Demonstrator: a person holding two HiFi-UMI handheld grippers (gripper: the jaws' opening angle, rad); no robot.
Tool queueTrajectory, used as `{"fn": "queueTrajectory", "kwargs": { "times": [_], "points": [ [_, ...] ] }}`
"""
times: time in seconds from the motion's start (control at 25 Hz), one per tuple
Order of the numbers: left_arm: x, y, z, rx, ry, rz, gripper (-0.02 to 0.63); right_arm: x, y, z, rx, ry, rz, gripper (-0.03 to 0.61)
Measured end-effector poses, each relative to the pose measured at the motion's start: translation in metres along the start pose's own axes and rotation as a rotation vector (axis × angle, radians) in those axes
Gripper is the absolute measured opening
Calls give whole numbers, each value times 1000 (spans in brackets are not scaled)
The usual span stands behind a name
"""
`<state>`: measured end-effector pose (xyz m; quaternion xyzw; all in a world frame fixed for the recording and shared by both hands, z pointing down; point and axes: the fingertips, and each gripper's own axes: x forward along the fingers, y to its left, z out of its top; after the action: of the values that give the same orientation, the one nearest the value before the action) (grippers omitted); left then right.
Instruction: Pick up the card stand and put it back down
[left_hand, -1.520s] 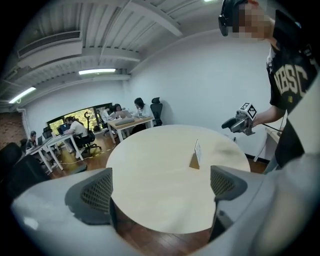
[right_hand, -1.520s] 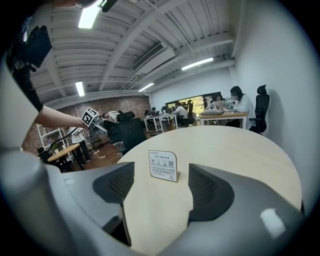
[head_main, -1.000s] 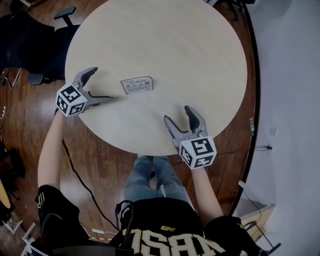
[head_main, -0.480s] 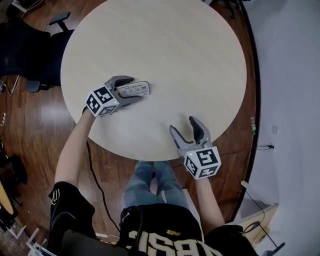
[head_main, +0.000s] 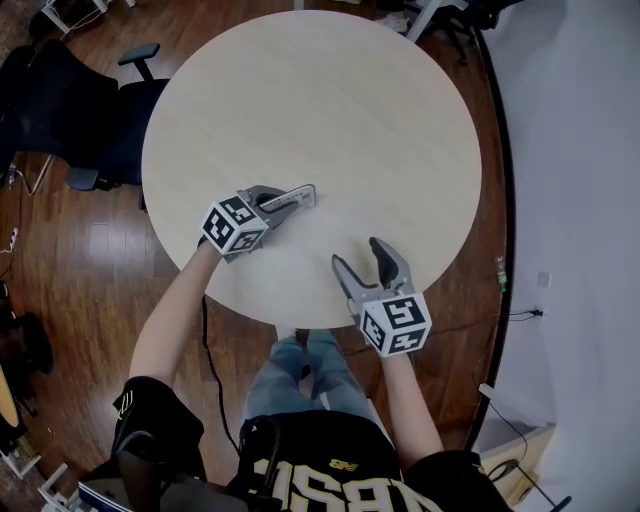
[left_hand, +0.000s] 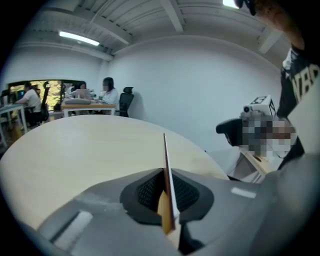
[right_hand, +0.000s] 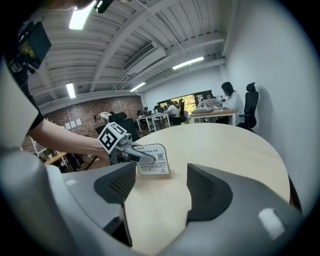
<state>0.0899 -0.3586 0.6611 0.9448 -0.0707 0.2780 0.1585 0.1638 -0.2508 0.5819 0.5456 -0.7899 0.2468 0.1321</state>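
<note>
Pale wood is the top of the round table (head_main: 320, 100), and the card stand (head_main: 296, 196) is on its near left part, between the jaws of the left gripper (head_main: 283, 200). In the left gripper view we see the card from its edge, as one thin upright line, and both dark pads press on it from the two sides. So this gripper is clamped on the card stand. The right gripper (head_main: 358, 253) is over the near edge of the table, apart from the stand. Its jaws stand partly apart and only bare table shows between them, so it holds nothing.

We judge that the grasp is made and the lifting is the step now in hand. In the right gripper view the foot of the stand seems to touch the wood, or to be very close above it; we cannot tell which. The next move should be a straight rise with the card kept upright, because the jaws pinch only a thin sheet near one side and it could turn or slip in the pads. After that, the stand must come down flat on its foot before the jaws let go.

About writing: the white face of the card carries some lines of small print and a square code at the upper right, but all is too small to read. Each gripper carries a cube with black and white square markers. On the person's dark shirt there are big pale letters, cut off by the frame, and we cannot read them.
</note>
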Motion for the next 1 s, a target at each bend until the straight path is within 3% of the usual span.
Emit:
{"fn": "queueTrajectory", "kwargs": {
  "times": [0.16, 0.4, 0.52, 0.76, 0.88, 1.0],
  "points": [
    [-45, -27, 61, -53, -116, 147, 15, -19, 18, 43, -17, -89, 10, 327],
    [-156, -43, 150, 26, -309, 562, 15, -46, 42, 138, -79, -274, -3, 327],
    [-210, -61, 184, 44, -423, 693, 17, -61, 47, 183, -112, -362, -8, 327],
    [-287, -117, 204, 98, -524, 873, 17, -112, 69, 225, -149, -472, -34, 327],
    [-318, -136, 196, 114, -562, 986, 17, -124, 72, 225, -124, -504, -81, 324],
    [-335, -155, 184, 104, -633, 1026, 17, -131, 80, 219, -122, -513, -115, 321]
  ]
}}
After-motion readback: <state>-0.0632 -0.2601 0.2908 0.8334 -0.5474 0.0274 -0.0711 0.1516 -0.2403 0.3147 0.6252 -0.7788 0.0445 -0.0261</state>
